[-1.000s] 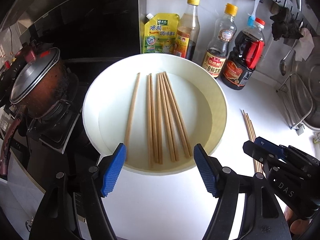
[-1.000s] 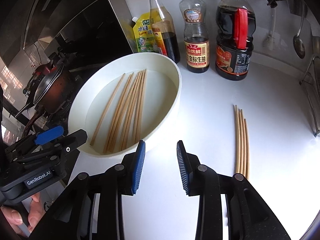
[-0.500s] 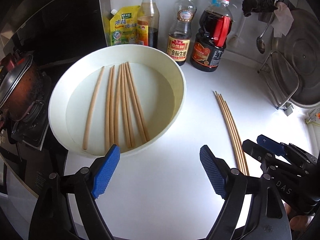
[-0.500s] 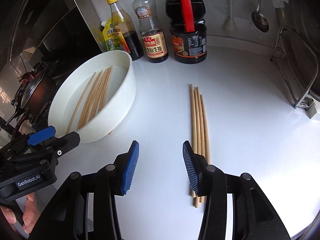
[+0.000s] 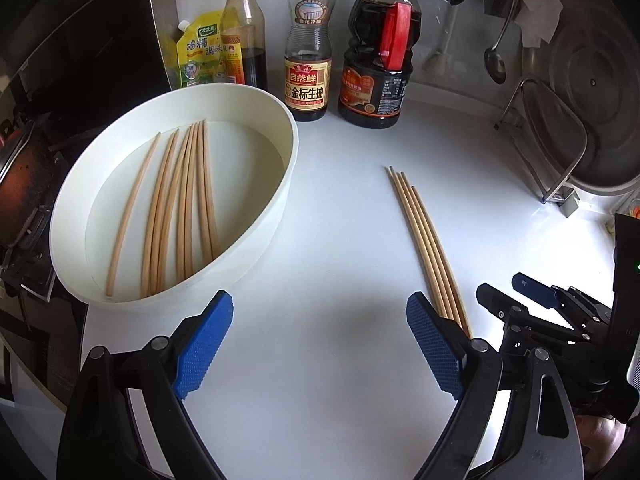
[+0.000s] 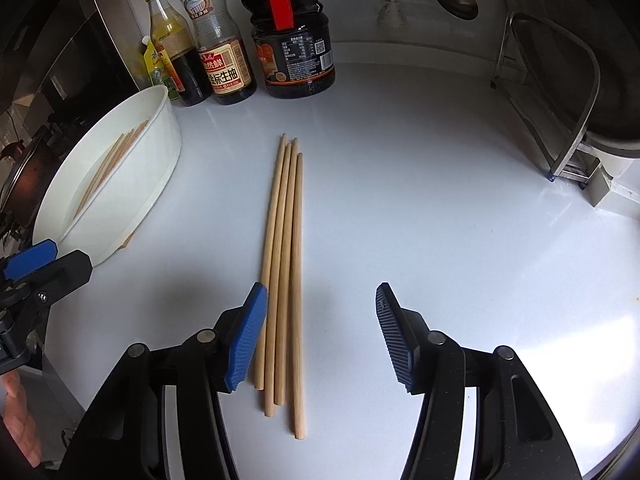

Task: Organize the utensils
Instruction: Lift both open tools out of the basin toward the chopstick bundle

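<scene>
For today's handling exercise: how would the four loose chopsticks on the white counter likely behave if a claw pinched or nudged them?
The chopsticks on the counter look thin and round, so a nudge would probably roll them. They seem rigid wood, unlikely to flex. Lying unbound, they would likely scatter from the right claw.

Daylight's pretty bright on the white worktop (image 6: 440, 200), with soft glare patches at the right. Corners go dark and the fisheye bends everything near the edges. Soft shadows under the tongs, focus stays sharp.

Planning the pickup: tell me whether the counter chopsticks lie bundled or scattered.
Bundled: four chopsticks lie side by side, touching, near ends uneven.
</scene>
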The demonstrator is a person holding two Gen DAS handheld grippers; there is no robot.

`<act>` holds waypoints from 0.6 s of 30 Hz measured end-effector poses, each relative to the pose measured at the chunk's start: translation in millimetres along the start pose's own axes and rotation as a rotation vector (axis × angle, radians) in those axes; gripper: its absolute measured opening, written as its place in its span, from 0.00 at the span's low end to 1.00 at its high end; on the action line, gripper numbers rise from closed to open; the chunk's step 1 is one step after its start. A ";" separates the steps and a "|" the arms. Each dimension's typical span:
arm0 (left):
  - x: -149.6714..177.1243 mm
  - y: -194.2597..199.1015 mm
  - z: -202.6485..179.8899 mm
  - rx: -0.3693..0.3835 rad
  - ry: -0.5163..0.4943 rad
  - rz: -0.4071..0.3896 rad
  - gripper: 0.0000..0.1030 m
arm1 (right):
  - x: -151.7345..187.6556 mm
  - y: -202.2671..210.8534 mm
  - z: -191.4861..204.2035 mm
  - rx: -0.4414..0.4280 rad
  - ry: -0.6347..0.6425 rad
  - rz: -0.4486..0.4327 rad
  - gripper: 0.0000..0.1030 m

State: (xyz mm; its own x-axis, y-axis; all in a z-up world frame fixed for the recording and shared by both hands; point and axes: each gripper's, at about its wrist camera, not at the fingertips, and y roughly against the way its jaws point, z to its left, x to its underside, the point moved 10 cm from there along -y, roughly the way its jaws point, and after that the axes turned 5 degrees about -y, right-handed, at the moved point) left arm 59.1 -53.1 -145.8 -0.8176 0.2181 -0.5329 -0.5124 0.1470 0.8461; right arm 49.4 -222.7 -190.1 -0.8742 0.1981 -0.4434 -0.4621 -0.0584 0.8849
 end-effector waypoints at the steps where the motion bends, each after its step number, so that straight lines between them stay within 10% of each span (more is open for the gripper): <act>1: 0.8 -2.9 -1.6 -0.005 -0.001 0.000 0.85 | 1.1 -4.4 -1.2 -0.002 -0.001 0.005 0.53; 18: 7.5 -32.1 -13.2 -0.013 0.008 0.039 0.85 | 4.6 -33.7 -1.4 0.036 0.089 -0.003 0.53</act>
State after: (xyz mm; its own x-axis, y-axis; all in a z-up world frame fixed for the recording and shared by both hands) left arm 65.9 -68.9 -176.8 -0.8390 0.2159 -0.4994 -0.4832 0.1264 0.8664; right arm 60.8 -221.1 -222.1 -0.8834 0.1107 -0.4554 -0.4604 -0.0227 0.8874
